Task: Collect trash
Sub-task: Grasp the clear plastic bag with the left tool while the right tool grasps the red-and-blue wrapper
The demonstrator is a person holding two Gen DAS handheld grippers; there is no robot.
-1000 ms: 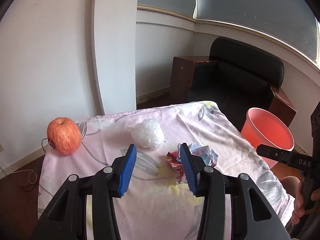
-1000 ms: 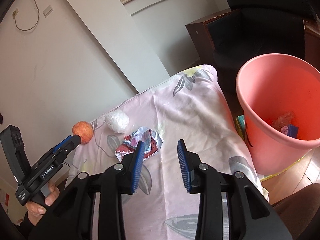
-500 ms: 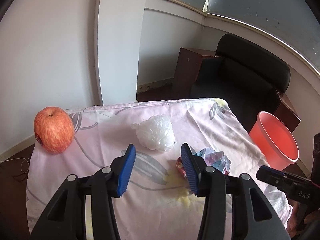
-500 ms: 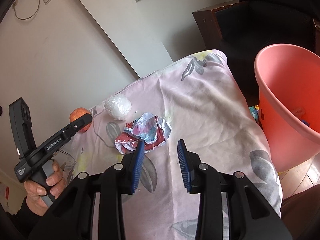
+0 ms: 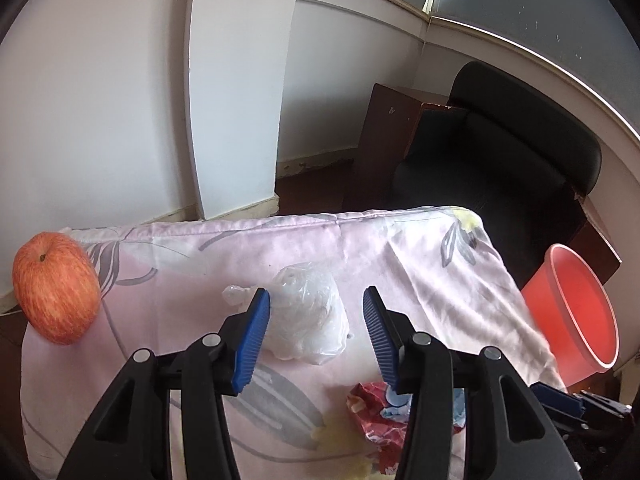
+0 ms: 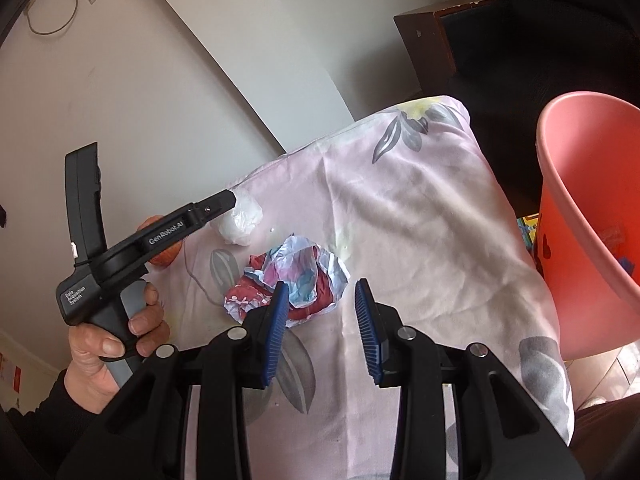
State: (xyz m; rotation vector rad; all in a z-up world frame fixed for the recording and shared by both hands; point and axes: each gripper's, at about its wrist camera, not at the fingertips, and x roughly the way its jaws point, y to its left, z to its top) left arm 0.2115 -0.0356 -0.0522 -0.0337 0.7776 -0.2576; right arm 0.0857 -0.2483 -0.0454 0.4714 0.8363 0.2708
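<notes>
Here the left gripper point(image 5: 316, 332) stands with its blue pads spread on either side of a crumpled white plastic bag point(image 5: 308, 320), the pads apart from the film and nothing pinched as yet. The right gripper point(image 6: 320, 330) likewise hangs spread and empty, its pads just short of a crumpled printed wrapper point(image 6: 292, 280) in red, white and blue. Both pieces of trash lie near the middle of the floral cloth point(image 6: 420, 208) that covers the table, the wrapper nearer the person, the bag just beyond it. Judged by look, each is very light and soft: the bag is thin, glossy film that will likely collapse and may slip between smooth pads, so the bulk of the wad, not the small twisted tail at its left, seems the better hold; the wrapper is creased paper or foil, stiffer along its folds, and is best pinched across its raised central ridge. Neither is fragile. An apple point(image 5: 56, 288) rests at the far left edge of the cloth, well apart from the bag, and appears not to be trash. Beyond the right edge stands the pink bin point(image 6: 580, 216), open-topped; it seems to hold some scraps already, though the view into it is partial.
</notes>
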